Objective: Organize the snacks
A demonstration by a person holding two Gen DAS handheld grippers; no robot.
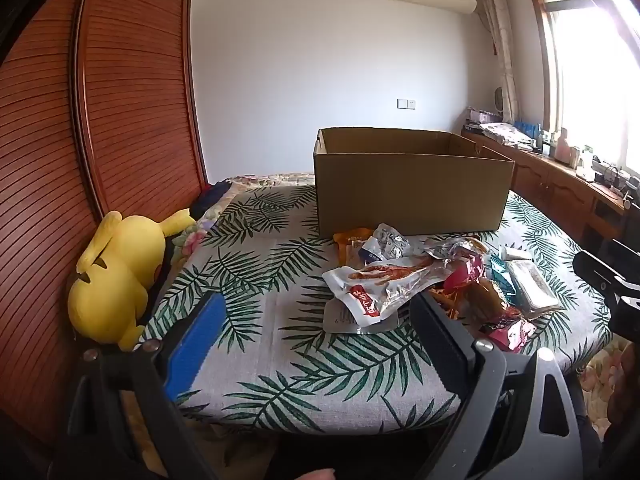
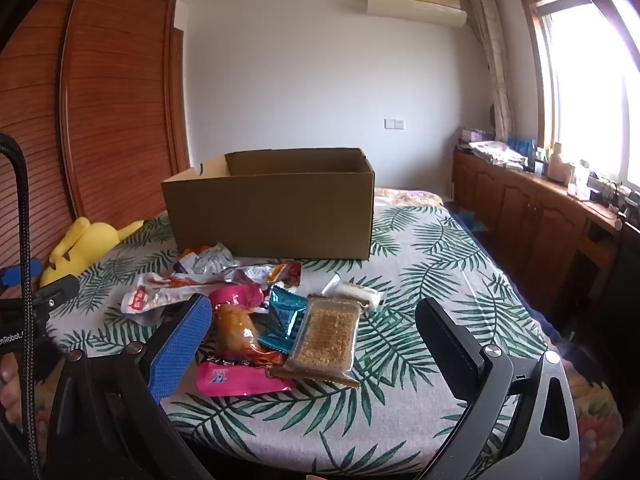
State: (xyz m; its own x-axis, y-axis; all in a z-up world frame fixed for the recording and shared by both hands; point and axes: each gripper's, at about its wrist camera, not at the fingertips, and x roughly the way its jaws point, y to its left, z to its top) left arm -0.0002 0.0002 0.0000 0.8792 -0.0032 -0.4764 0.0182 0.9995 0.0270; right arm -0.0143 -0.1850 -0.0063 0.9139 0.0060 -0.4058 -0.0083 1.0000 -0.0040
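hovering near the snack pile (image 2: 256, 320), left gripper (image 1: 316, 344) and right gripper (image 2: 316, 344) both wide, holding nothing; cardboard box (image 2: 272, 216) behind.

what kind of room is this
Most likely a bedroom at home: a bed under a leaf-print cover, a wooden wardrobe beside it, and a yellow plush toy at its edge. A wall air conditioner hangs above.

We've got both grippers held low at the near edge, pointing toward the far side. Our left gripper (image 1: 316, 328) has its jaws spread wide with nothing between them. Same deal with our right gripper (image 2: 316, 332): jaws wide apart and gripping nothing, just hovering.
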